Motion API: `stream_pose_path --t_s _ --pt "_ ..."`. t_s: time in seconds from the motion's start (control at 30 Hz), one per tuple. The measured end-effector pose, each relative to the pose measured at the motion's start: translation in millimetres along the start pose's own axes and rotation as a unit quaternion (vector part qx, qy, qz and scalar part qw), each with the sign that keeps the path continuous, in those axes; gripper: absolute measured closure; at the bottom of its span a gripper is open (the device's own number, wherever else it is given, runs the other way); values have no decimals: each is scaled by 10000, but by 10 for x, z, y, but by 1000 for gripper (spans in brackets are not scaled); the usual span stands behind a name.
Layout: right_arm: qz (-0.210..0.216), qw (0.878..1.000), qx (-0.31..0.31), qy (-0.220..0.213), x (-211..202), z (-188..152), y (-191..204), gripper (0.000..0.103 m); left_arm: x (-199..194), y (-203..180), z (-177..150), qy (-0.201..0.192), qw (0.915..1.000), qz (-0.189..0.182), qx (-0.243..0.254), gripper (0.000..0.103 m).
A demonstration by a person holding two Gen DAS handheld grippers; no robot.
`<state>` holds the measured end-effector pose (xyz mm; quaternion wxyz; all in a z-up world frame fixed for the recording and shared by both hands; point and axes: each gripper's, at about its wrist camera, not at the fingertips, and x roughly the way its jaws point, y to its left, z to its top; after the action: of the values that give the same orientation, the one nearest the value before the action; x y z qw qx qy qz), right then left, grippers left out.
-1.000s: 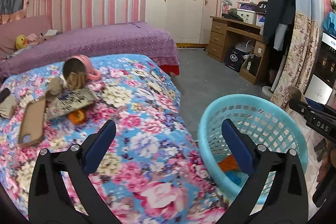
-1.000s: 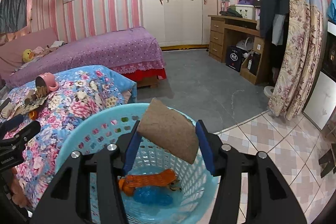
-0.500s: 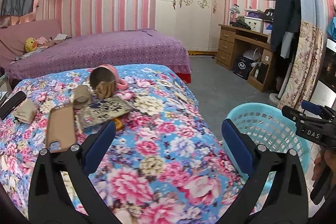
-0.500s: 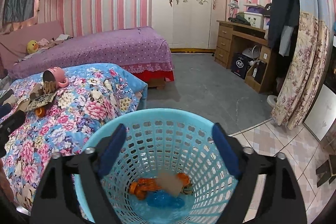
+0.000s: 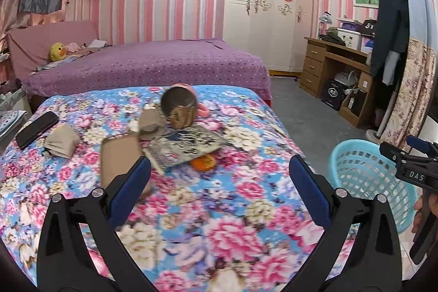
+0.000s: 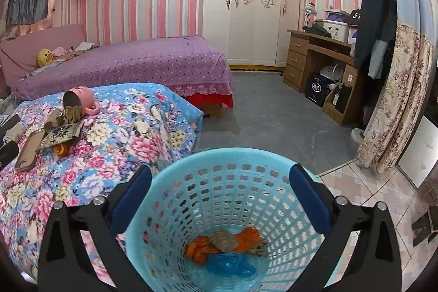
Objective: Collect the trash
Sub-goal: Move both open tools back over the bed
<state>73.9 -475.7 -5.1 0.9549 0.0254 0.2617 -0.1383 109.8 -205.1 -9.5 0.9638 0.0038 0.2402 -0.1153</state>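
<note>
Pink-striped walls frame a bedroom, and up front a floral bedspread fills the left wrist view. Over it hangs the left gripper, tilted downward, its blue pads wide apart with nothing between them. Beyond the pads sits the clutter: a flat piece of brown cardboard, partly hidden behind the left pad, a patterned packet lying over an orange scrap so that only its edge peeks out, a folded brown paper wad, a dark phone and a pink mug on its side with crumpled brown stuff at its mouth, hard to make out. Over on the right, the right gripper points down into the blue basket, which stands on the floor just beside the bed; its jaws have just been opening and now stand wide with nothing between the pads. Down in the basket's bottom lie a piece of brown cardboard trash on top of orange wrappers and a blue wrapper. In the left wrist view the right gripper's tip and a bit of a hand are cut off at the right edge.
</note>
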Motion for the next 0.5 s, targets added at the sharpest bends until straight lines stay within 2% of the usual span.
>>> stream_pose_path --t_s 0.5 --pt "280 9995 -127 12 105 114 505 5 42 706 126 -39 9987 469 -180 6"
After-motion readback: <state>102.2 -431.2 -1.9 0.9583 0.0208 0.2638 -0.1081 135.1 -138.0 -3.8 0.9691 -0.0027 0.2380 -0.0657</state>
